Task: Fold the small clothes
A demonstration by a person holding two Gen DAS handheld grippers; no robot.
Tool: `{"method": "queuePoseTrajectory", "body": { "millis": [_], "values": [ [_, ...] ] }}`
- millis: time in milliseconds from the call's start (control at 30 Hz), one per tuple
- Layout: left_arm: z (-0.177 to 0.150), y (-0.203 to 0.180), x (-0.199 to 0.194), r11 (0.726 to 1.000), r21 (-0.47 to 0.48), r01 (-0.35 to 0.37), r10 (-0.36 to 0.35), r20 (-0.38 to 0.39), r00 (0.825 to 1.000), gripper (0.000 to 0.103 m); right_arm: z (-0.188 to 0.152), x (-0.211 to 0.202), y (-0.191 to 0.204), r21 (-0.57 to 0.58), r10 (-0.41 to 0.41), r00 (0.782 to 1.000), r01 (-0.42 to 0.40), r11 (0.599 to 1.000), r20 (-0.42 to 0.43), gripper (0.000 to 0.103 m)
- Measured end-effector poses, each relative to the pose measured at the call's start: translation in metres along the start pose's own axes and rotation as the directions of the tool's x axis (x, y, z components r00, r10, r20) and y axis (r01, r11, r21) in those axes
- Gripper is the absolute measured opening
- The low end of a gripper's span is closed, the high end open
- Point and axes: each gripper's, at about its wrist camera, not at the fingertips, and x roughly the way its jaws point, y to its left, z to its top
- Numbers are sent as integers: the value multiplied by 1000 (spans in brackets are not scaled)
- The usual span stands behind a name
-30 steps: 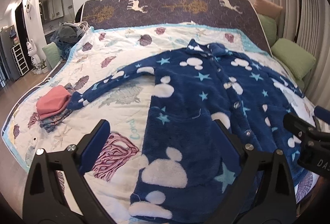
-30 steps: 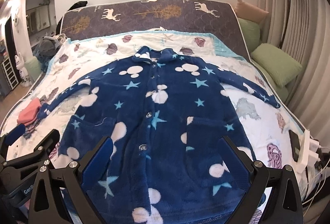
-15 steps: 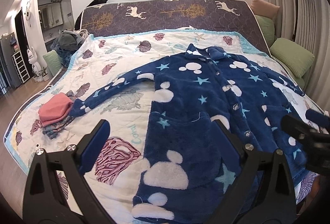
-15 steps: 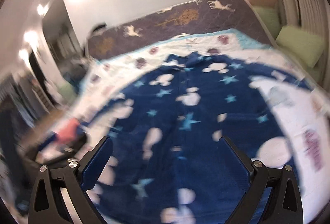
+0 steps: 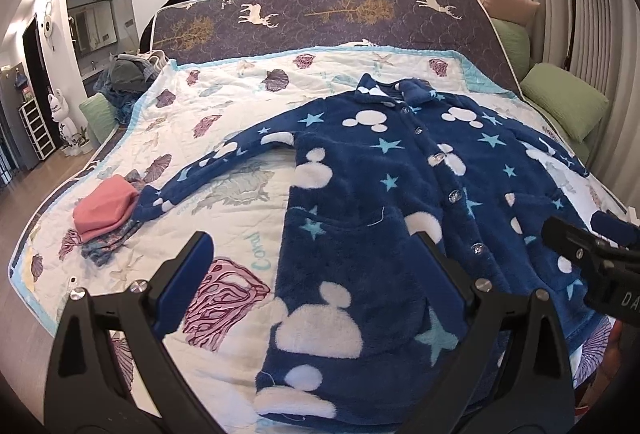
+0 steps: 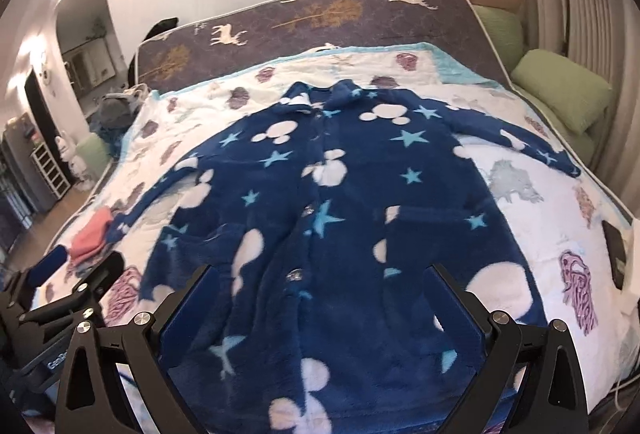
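Observation:
A navy fleece robe (image 5: 380,194) (image 6: 340,218) with white mouse heads and light-blue stars lies flat and buttoned on the bed, sleeves spread to both sides. My left gripper (image 5: 312,254) hovers open above the robe's lower left edge, nothing between its fingers. My right gripper (image 6: 322,286) hangs open over the robe's lower middle, also holding nothing. Each gripper shows at the edge of the other's view, the right gripper (image 5: 592,254) at the right and the left gripper (image 6: 76,270) at the lower left.
The bed's white quilt (image 5: 224,154) has shell prints. A pink folded cloth (image 5: 106,208) on a small stack lies by the left sleeve's end. Green pillows (image 5: 564,106) line the right side. A clothes pile (image 5: 128,74) sits far left. A dark phone (image 6: 614,254) lies near the right edge.
Both grippers have shifted a little over the robe's lower part; the right view swung and blurred half a second ago and has steadied. The robe has not moved.

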Motion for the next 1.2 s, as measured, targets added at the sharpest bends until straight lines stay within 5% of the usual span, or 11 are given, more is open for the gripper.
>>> {"method": "queuePoseTrajectory", "body": {
  "millis": [633, 1200],
  "values": [
    [2, -5, -21, 998, 17, 58, -59, 69, 996, 98, 3, -21, 9, -23, -41, 996, 42, 999, 77, 101],
    [0, 23, -63, 997, -28, 68, -63, 155, 986, 98, 7, -68, 30, -78, -36, 988, 49, 996, 153, 70]
  ]
}}
